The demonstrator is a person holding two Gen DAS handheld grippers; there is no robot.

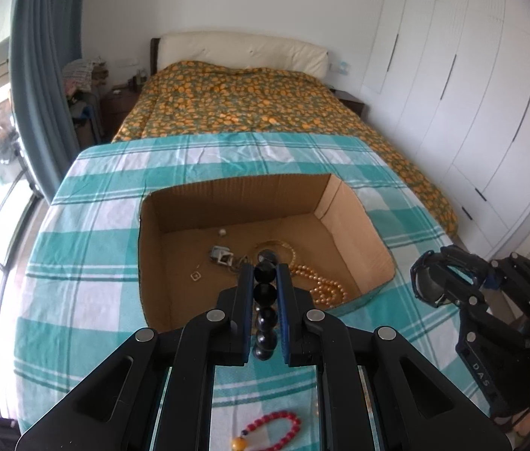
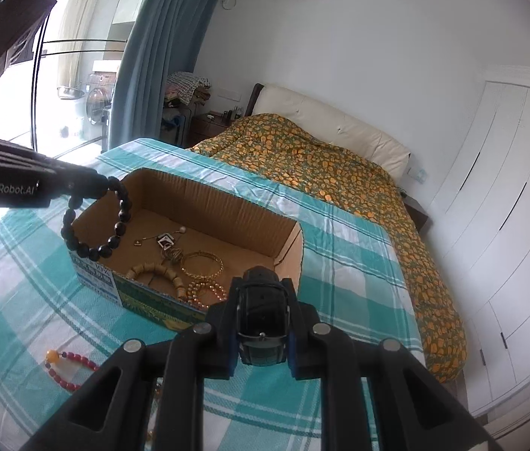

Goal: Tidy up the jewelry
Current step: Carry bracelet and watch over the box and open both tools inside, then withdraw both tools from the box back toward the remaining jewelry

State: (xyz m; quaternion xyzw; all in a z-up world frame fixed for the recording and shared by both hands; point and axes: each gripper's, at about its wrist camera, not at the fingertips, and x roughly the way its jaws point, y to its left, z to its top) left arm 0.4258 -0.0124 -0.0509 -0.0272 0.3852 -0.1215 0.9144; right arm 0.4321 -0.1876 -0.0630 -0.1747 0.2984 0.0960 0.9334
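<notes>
An open cardboard box (image 1: 355, 225) (image 2: 287, 255) stands on the teal checked cloth and holds several jewelry pieces: a pearl string (image 1: 325, 285), a gold bangle (image 2: 202, 265), a wooden bead bracelet (image 2: 159, 274) and small pendants. My left gripper (image 1: 266, 274) (image 2: 103, 188) is shut on a black bead bracelet (image 1: 265, 293) (image 2: 95, 225), which hangs over the box's near left corner. My right gripper (image 2: 263, 285) (image 1: 434, 278) is shut on a black wristwatch (image 2: 263, 315), held just outside the box's near right corner.
A red bead bracelet (image 1: 280, 428) (image 2: 69, 368) with an amber bead lies on the cloth near me. Behind the table is a bed (image 1: 249, 94) with an orange-patterned cover. White wardrobes (image 1: 453, 75) stand at the right, a blue curtain (image 1: 39, 56) at the left.
</notes>
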